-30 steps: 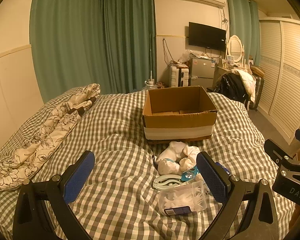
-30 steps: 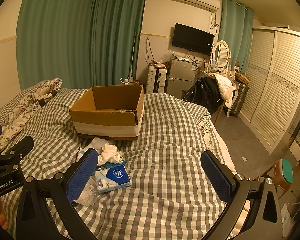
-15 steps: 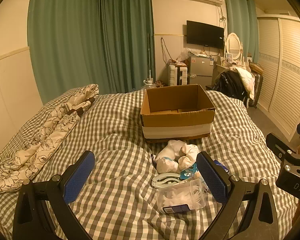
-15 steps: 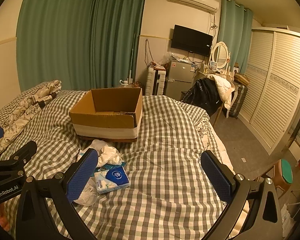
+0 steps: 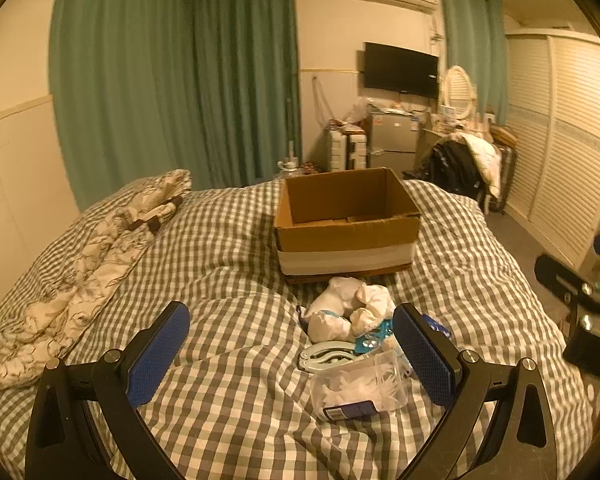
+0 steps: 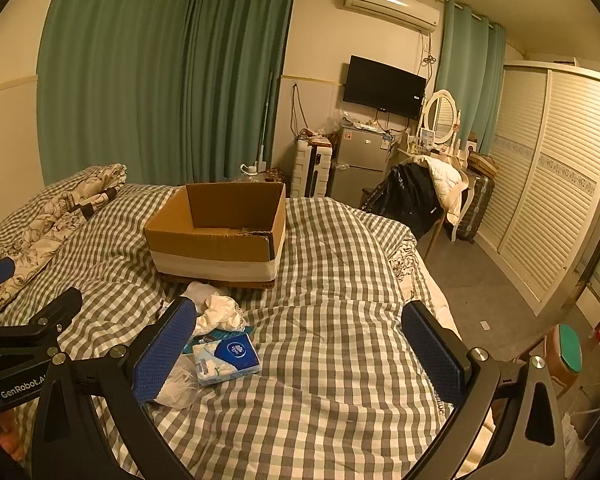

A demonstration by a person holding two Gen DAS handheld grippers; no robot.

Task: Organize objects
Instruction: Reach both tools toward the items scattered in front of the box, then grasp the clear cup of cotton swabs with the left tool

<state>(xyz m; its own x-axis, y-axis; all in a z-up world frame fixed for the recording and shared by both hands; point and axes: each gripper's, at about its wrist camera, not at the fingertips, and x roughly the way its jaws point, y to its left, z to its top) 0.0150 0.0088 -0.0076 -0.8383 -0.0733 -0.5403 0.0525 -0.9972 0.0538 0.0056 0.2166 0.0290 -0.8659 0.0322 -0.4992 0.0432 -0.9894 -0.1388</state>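
Note:
An open cardboard box (image 5: 346, 216) stands on the checked bed; it also shows in the right wrist view (image 6: 216, 232). In front of it lies a small pile: bunched white cloth (image 5: 350, 308) (image 6: 218, 314), a white clip (image 5: 326, 358), a clear plastic box of white bits (image 5: 360, 386) and a blue-and-white tissue pack (image 6: 228, 358). My left gripper (image 5: 290, 354) is open and empty above the bed, just short of the pile. My right gripper (image 6: 300, 354) is open and empty, with the pile by its left finger.
A flowered quilt (image 5: 80, 276) lies along the bed's left side. Green curtains (image 5: 172, 80) hang behind. A chair with clothes (image 6: 420, 192), a small fridge (image 6: 358, 164) and a louvred wardrobe (image 6: 548, 184) stand to the right past the bed's edge.
Both grippers have drifted slightly, so the box and pile sit a little lower in view. Both stay open and nothing on the bed has moved.

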